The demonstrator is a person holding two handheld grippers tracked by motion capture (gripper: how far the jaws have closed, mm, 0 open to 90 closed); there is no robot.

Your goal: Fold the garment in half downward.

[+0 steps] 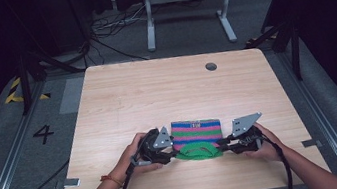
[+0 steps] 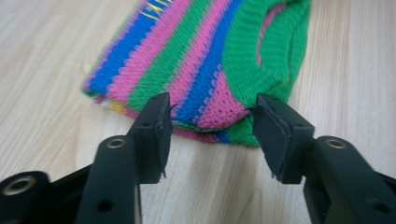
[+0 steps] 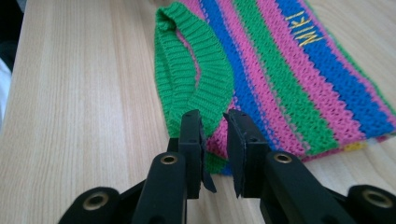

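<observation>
The left gripper [image 1: 169, 151] sits at the knitted bag's [image 1: 196, 133] nine o'clock end, its jaws standing about half apart. In the left gripper view the two pads flank the bag's near corner without pressing on it, and a gap shows on each side. The right gripper [image 1: 225, 145] lies at the bag's three o'clock end. In the right gripper view its jaws stand a narrow gap apart, with the green ribbed band [image 3: 196, 79] rising between the tips; whether the pads pinch the knit cannot be told.

The bag is striped pink, blue and green, with yellow stitched lettering [image 3: 306, 29] on a blue stripe. It lies flat on the wooden table [image 1: 156, 96] toward six o'clock, between the person's two hands. The green band runs along its six o'clock edge. A round hole [image 1: 211, 66] in the tabletop sits toward one o'clock, well apart from the bag.
</observation>
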